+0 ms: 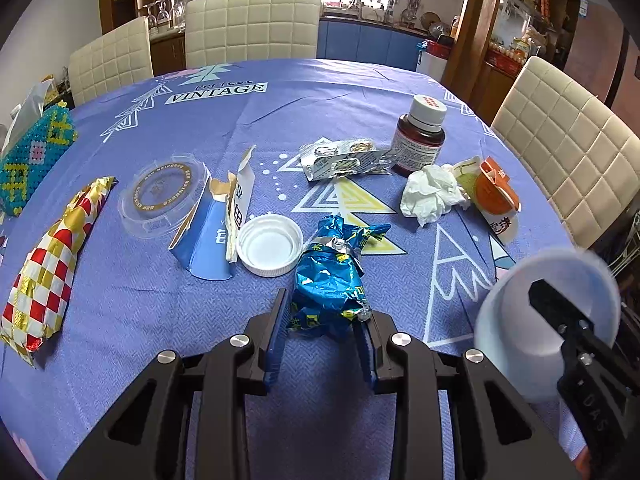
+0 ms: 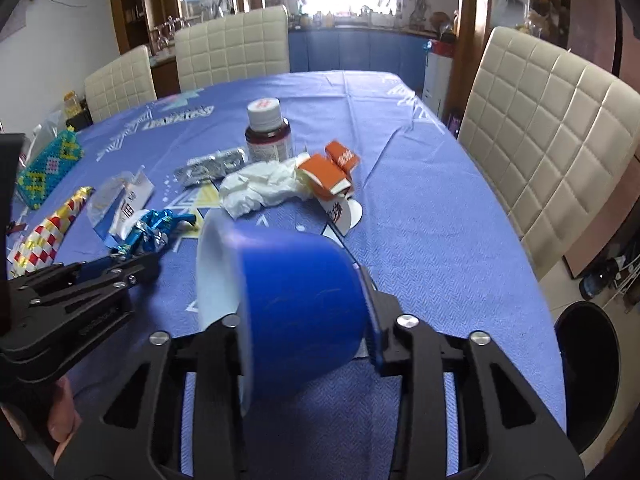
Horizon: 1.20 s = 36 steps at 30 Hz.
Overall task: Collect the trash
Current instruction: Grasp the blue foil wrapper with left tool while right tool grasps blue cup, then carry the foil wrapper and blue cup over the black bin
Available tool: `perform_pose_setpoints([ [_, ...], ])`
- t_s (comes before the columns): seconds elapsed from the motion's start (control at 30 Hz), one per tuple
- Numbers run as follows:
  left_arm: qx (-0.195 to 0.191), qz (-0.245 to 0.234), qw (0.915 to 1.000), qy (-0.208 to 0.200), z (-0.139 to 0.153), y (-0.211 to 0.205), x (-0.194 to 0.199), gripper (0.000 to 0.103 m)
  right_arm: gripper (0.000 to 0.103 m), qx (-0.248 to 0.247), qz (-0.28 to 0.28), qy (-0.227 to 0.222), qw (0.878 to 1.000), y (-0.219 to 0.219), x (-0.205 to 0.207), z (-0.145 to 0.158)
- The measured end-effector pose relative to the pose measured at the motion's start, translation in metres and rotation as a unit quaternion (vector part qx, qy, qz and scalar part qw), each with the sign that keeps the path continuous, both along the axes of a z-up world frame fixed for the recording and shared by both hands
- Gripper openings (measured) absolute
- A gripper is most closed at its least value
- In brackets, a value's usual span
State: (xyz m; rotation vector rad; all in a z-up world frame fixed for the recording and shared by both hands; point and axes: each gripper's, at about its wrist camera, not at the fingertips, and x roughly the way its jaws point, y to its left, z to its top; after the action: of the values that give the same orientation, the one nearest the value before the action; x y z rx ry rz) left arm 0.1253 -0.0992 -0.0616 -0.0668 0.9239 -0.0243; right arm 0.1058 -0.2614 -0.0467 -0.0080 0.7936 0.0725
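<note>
The left gripper (image 1: 326,320) is clamped on the near end of a crumpled blue foil wrapper (image 1: 334,272), which lies on the tablecloth (image 1: 280,120). The right gripper (image 2: 308,320) is clamped across a blue cup (image 2: 296,300) with a white interior, held on its side above the table, mouth toward the left gripper.

Legible writing: "VINTAGE" is printed on the tablecloth; "DAS" is moulded on the right gripper's finger (image 1: 596,412) in the left view. The bottle (image 1: 420,136) label is too small to read.

Remaining trash on the table: cap (image 1: 269,245), round lid (image 1: 164,196), blister pack (image 1: 344,156), tissue (image 1: 432,192), orange carton (image 1: 496,192), checked wrapper (image 1: 48,264).
</note>
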Motion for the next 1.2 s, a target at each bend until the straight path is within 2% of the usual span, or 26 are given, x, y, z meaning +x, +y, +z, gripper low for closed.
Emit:
perform_pose_setpoints([
  [0.4, 0.004, -0.009, 0.9995, -0.029, 0.021, -0.009, -0.018, 0.03, 0.034, -0.021, -0.022, -0.032, 0.999, -0.014, -0.023, 0.019],
  [0.57, 0.009, -0.027, 0.9985, -0.047, 0.03, -0.024, -0.028, 0.03, 0.034, -0.046, -0.036, -0.042, 0.997, -0.023, -0.033, 0.023],
  [1.2, 0.038, -0.096, 0.9913, -0.082, 0.043, -0.09, -0.05, 0.03, 0.034, -0.059, -0.081, -0.067, 0.993, -0.076, -0.061, 0.03],
])
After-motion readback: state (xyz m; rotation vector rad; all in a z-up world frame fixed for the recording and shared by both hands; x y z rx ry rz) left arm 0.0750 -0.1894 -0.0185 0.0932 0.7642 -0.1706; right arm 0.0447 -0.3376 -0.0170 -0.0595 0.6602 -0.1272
